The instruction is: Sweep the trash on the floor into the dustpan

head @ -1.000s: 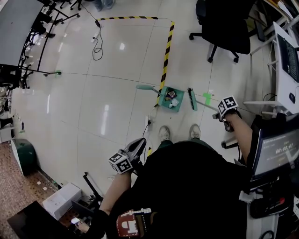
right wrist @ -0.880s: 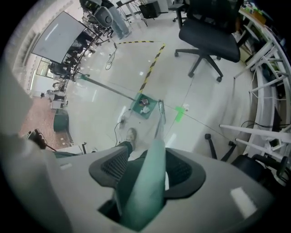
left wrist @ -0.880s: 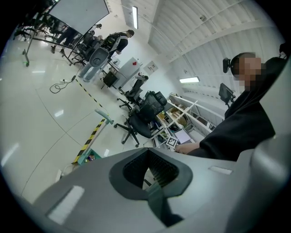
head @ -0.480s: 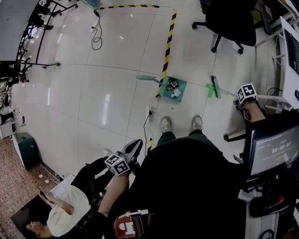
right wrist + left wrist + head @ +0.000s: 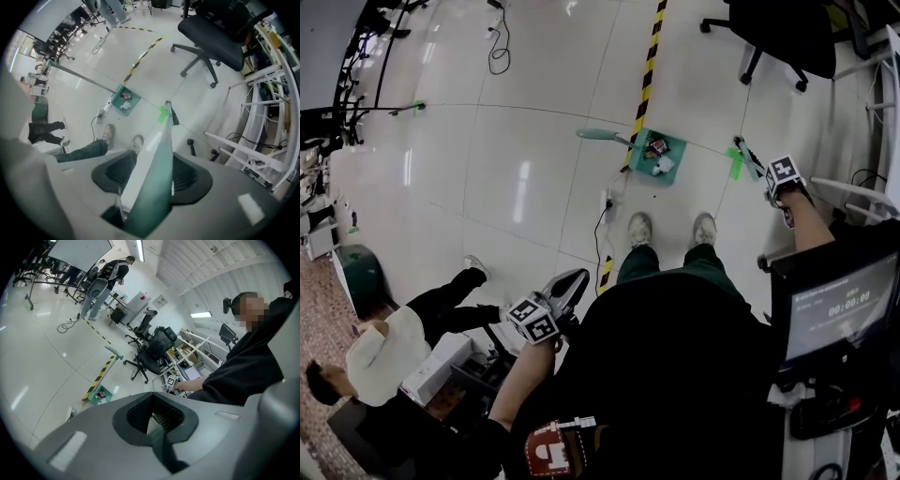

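At the far left, around nine o'clock from the wearer, another person in a pale top (image 5: 380,349) is crouching, taking no part in the job. Next along, the left gripper (image 5: 570,283) is hanging low at the wearer's hip with its jaws pressed together on nothing I can see, apparently resting because the sweeping needs only one tool. Straight ahead at twelve o'clock from the wearer's pale shoes (image 5: 639,228), the teal plastic dustpan (image 5: 662,157) is sitting flat on the glossy white tiled floor (image 5: 525,131), just beside the yellow-and-black striped tape line (image 5: 649,66). Its long pale handle (image 5: 605,136) is lying out toward nine o'clock, so the pan is staying put unaided. The small scraps of trash (image 5: 657,148) are lying inside the pan, and no loose bits are showing around it, so the sweep looks about done. At two o'clock the right gripper (image 5: 153,174) is clamping the green broom handle (image 5: 158,140) between its pads, holding it slanted so the dark bristle head (image 5: 748,156) is hanging near the floor, well apart from the pan. A black office chair (image 5: 787,37) is standing beyond.
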`<state>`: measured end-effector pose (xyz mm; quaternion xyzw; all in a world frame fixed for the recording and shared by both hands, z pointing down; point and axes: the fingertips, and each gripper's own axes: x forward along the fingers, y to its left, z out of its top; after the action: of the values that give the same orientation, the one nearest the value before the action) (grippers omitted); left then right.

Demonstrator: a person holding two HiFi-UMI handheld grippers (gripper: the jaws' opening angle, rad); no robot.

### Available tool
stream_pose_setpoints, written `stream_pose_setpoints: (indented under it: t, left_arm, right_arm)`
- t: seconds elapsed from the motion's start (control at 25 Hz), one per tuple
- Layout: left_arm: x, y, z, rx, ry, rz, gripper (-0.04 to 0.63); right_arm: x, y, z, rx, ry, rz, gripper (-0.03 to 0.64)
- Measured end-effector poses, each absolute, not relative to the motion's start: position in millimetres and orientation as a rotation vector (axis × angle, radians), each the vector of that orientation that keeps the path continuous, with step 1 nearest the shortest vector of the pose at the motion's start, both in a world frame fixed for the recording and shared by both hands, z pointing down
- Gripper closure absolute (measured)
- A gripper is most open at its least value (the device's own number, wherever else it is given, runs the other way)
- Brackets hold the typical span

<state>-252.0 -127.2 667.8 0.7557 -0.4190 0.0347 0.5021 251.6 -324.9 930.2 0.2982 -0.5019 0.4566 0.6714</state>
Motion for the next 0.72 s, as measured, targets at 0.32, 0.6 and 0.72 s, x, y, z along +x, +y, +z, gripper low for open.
stream_pose_setpoints:
  t: [0.32, 0.6, 0.72]
  left_arm:
    - [-259, -126, 664, 1.834, -1.032, 0.029, 0.597]
    - [-269, -127, 667, 1.841, -1.060, -0.043, 0.597]
    - [-275, -126, 671, 1.833, -1.071, -0.050, 0.597]
  right_arm:
    - [160, -287, 900, 0.552, -1.242, 1.195, 0.368]
    - [112, -280, 853, 0.481, -1.416, 1.295, 0.373]
    - [132, -286, 834, 0.535, -1.423, 1.305, 0.373]
